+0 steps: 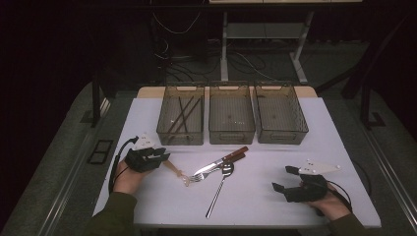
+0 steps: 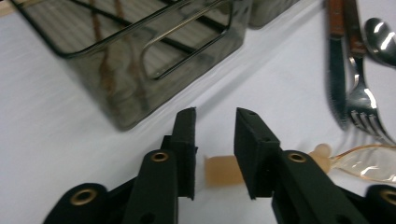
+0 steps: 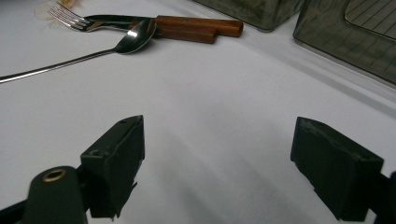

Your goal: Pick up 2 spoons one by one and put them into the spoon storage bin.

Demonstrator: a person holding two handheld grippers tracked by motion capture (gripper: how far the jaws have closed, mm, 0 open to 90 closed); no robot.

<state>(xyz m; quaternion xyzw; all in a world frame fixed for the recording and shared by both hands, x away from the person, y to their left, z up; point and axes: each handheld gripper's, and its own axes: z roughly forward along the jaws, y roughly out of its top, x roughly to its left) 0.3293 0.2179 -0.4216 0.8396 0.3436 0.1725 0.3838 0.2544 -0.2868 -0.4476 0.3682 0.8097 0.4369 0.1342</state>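
Note:
A translucent plastic spoon [image 1: 178, 173] with a beige handle lies on the white table [image 1: 275, 147] just right of my left gripper [image 1: 164, 158]. In the left gripper view the handle's end [image 2: 223, 171] lies crosswise low between the jaws of the left gripper [image 2: 215, 116], which stand apart with a gap beside it. A wooden-handled knife [image 1: 221, 160] and fork [image 1: 199, 176] lie at the centre beside a metal spoon [image 1: 220, 187]. My right gripper [image 1: 282, 178] rests at the front right, wide open over bare table [image 3: 219, 135].
Three dark see-through bins stand in a row at the back: the left bin [image 1: 180, 115] holds a few thin sticks, the middle bin [image 1: 231, 113] and right bin [image 1: 280, 110] look bare. The table's front edge runs close to both hands.

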